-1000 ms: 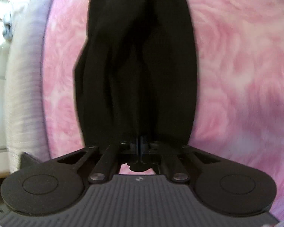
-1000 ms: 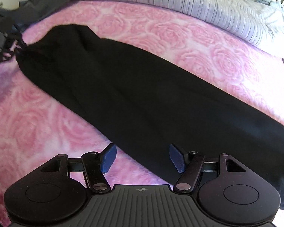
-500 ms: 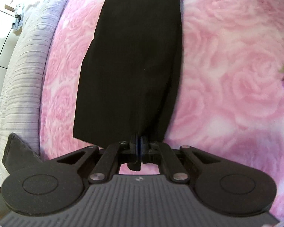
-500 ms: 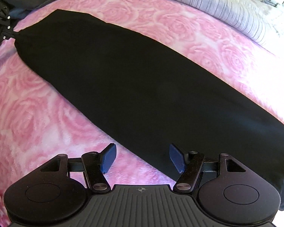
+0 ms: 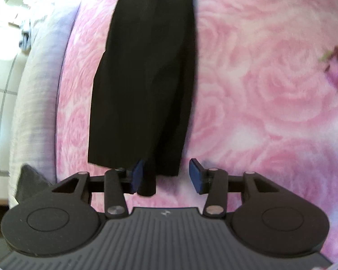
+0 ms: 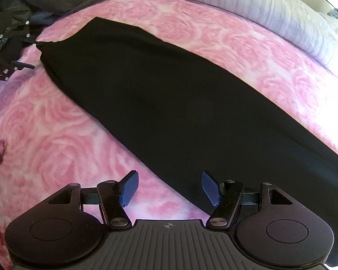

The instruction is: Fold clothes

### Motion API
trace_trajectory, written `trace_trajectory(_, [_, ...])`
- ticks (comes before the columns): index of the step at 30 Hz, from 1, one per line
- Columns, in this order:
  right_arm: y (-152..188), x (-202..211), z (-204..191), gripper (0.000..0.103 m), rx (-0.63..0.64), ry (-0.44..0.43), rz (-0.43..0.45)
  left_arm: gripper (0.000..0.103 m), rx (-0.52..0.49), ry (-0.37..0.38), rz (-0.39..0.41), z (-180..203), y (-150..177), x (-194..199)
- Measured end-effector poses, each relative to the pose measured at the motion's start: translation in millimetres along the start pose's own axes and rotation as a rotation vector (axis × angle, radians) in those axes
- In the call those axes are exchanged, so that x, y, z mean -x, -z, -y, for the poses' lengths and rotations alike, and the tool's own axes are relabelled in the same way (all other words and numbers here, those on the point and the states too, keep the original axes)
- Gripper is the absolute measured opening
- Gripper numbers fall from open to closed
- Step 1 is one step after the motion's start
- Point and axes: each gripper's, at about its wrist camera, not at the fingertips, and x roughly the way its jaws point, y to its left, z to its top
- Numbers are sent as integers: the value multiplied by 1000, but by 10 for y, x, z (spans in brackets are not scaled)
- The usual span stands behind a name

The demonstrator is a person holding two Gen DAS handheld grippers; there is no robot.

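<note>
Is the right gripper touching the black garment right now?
Apart. In the right wrist view the right gripper hangs open above the black garment; both blue pads are bare, with pink blanket and the garment's edge showing in the gap between them.

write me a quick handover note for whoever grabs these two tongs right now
Left tongs: jaws opening, letting go of the near end of the long black fabric garment; a bunched tip still sits between the pads.
Right tongs: open, empty, hovering at the garment's edge on the far side.
Garment lies stretched in a long flat strip on the pink rose-print blanket.
Done: lengthwise fold, laid out.
Left: fold the strip across its length into a compact stack, probably end to end.
</note>
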Motion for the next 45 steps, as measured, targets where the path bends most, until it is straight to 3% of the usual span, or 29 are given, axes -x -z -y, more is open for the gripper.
trace_trajectory(2, [-14, -51, -51, 66, 6, -3, -5, 37, 8, -23, -3, 17, -64, -139])
trace_trajectory(4, [33, -82, -59, 66, -4, 7, -20, 10, 44, -20, -6, -43, -147, -208])
trace_trajectory(9, [255, 77, 96, 66, -67, 70, -38, 9, 57, -119, 47, -225, 6, 155])
trace_trajectory(13, [571, 278, 370, 66, -228, 125, -48, 9, 22, -42, 15, -84, 70, 232])
trace_trajectory(16, [903, 379, 598, 66, -422, 143, -67, 9, 20, 10, -33, 41, 6, 113])
trace_trajectory(20, [1409, 610, 1017, 66, -750, 185, -22, 17, 43, 54, -111, 35, -56, 68])
trace_trajectory(25, [1977, 866, 1435, 66, -958, 275, 56, 19, 112, 77, -109, -193, -293, 430])
trace_trajectory(28, [2274, 937, 1609, 66, -1050, 305, 110, 20, 146, 60, -15, -357, -872, 610])
trace_trajectory(31, [2505, 880, 1755, 66, -1117, 275, 136, 26, 143, 76, 135, -415, -1747, 639])
trace_trajectory(38, [2831, 892, 1841, 66, -1131, 187, 186, 37, -3, 120, 418, -249, -3867, 320])
trace_trajectory(41, [2942, 954, 1832, 66, -1130, 160, 223, 40, -106, 105, 463, -136, -4529, 73])
trace_trajectory(44, [3044, 1002, 1856, 66, -1136, 144, 253, 40, -214, 112, 441, -95, -4947, -214])
trace_trajectory(45, [3056, 1002, 1858, 66, -1123, 140, 259, 29, -239, 126, 429, -108, -5055, -306])
